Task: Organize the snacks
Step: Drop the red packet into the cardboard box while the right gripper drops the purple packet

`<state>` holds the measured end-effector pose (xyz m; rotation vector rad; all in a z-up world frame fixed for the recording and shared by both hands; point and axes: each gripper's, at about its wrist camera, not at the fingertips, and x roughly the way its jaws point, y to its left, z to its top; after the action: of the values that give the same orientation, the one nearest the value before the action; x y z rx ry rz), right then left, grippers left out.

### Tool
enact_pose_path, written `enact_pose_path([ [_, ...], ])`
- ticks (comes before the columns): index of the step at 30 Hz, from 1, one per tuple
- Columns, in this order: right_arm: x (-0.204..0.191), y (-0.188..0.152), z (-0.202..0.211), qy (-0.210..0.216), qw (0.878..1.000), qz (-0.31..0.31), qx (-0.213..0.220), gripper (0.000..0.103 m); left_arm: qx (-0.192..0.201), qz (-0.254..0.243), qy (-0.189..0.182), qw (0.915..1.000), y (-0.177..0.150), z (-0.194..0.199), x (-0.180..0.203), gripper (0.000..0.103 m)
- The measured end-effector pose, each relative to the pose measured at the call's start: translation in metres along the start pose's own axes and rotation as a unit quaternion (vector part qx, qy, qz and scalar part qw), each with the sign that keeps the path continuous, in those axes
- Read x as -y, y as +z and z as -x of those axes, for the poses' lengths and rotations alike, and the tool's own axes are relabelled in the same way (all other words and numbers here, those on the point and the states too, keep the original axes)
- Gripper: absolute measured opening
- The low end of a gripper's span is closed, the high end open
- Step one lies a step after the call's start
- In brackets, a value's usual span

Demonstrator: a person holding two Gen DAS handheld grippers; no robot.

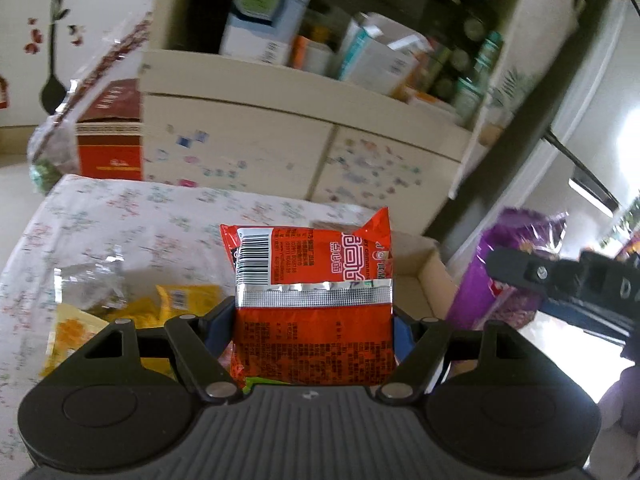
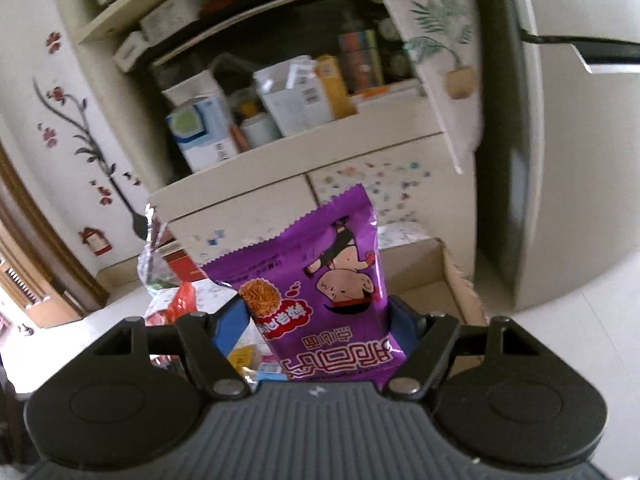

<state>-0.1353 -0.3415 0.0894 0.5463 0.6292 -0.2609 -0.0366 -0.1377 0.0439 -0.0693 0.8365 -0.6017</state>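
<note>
My left gripper (image 1: 314, 320) is shut on a red snack packet (image 1: 312, 280), held upright above the floral-cloth table (image 1: 120, 220). My right gripper (image 2: 320, 320) is shut on a purple snack packet (image 2: 320, 280) with a cartoon figure, held up in front of an open cardboard box (image 2: 452, 280). In the left wrist view the purple packet (image 1: 508, 280) and the right gripper's black body show at the right, beside the box (image 1: 424, 276). Yellow and silver snack packets (image 1: 120, 300) lie on the table to the left.
A cream cabinet (image 1: 280, 144) with stickers on its doors stands behind the table, its shelf (image 2: 304, 136) crammed with boxes and bottles. A red carton (image 1: 112, 140) and a clear bag stand at the table's far left. More loose packets (image 2: 172, 308) lie under the right gripper.
</note>
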Motion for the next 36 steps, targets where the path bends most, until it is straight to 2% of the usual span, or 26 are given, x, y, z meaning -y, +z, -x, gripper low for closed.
enact_pose_path([
  [7, 0.024, 0.001, 0.004, -0.021, 1.000, -0.016, -0.001, 0.075, -0.021, -0.031, -0.022, 0.9990, -0.014, -0.020, 0.031, 0.079],
  [12, 0.041, -0.001, -0.003, -0.034, 0.998, -0.038, -0.023, 0.075, -0.048, -0.053, -0.030, 0.9970, -0.023, -0.037, 0.046, 0.080],
  [15, 0.050, -0.004, -0.010, -0.039, 0.996, -0.062, -0.042, 0.076, -0.058, -0.061, -0.026, 0.9961, -0.028, -0.044, 0.053, 0.085],
  [18, 0.055, -0.006, -0.014, -0.045, 0.994, -0.080, -0.052, 0.078, -0.055, -0.070, -0.017, 0.9959, -0.030, -0.045, 0.059, 0.097],
  [20, 0.056, -0.005, -0.012, -0.045, 0.994, -0.086, -0.046, 0.087, -0.046, -0.075, -0.025, 0.9958, -0.029, -0.040, 0.060, 0.099],
  [22, 0.055, -0.003, -0.010, -0.041, 0.995, -0.084, -0.038, 0.087, -0.042, -0.080, -0.026, 0.9956, -0.026, -0.036, 0.061, 0.102],
  [25, 0.052, -0.003, -0.010, -0.041, 0.995, -0.080, -0.035, 0.088, -0.032, -0.079, -0.020, 0.9961, -0.020, -0.028, 0.055, 0.102],
  [31, 0.048, -0.003, -0.012, -0.026, 0.996, -0.077, -0.036, 0.088, -0.002, -0.038, 0.011, 0.9992, -0.005, 0.002, 0.009, 0.102],
  [36, 0.032, -0.007, -0.017, 0.014, 0.997, -0.062, -0.050, 0.088, -0.007, -0.023, 0.048, 0.9986, -0.012, 0.012, -0.021, 0.102],
])
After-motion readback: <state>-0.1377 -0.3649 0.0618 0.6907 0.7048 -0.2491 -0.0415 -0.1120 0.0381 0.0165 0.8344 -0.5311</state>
